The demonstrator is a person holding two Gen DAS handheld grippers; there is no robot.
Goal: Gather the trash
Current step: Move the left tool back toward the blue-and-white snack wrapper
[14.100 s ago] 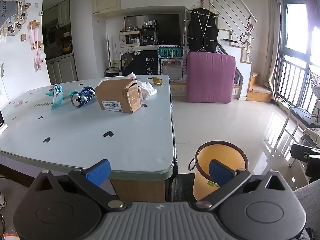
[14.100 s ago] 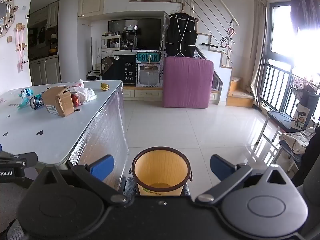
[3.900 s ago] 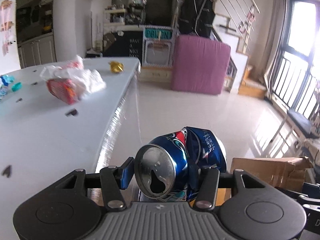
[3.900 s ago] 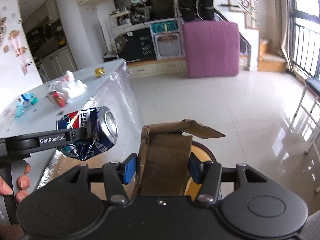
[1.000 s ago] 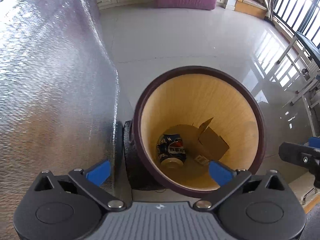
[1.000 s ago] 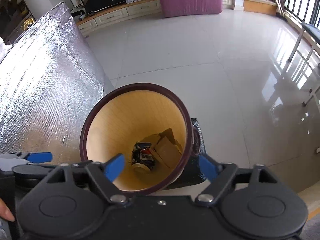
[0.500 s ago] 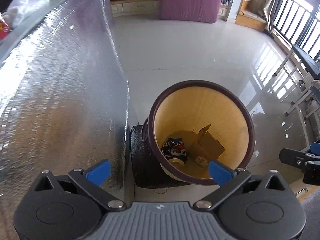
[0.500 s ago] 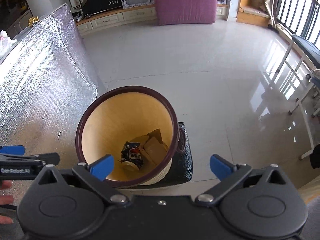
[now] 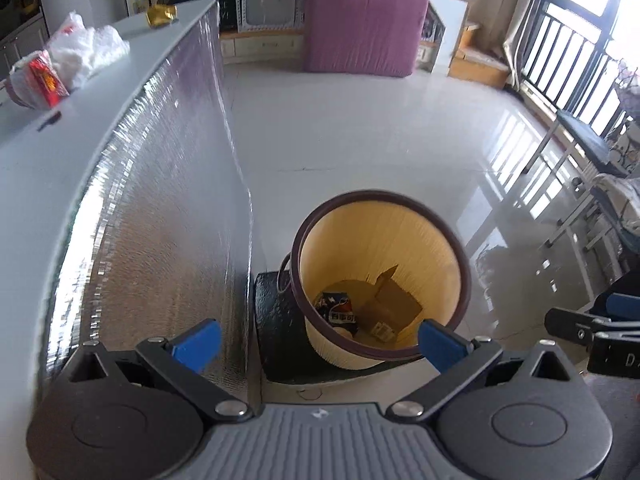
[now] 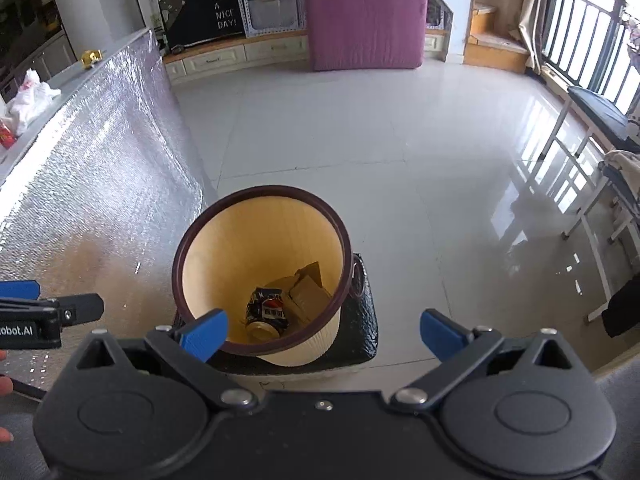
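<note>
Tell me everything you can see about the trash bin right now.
The trash bin is a round, tapered bucket, wider at the mouth, with a dark brown rim, a ribbed cream outer wall and a yellowish inside that looks like plastic. It has no lid and stands upright on a black mat on the tiled floor, close beside the table's foil-covered side. A thin ring handle hangs at its rim. At the bottom lie a crushed blue soda can and a cardboard box, side by side.

"HAVE A NICE DAY!" on black board, "obot.AI" on left hand-held gripper
</note>
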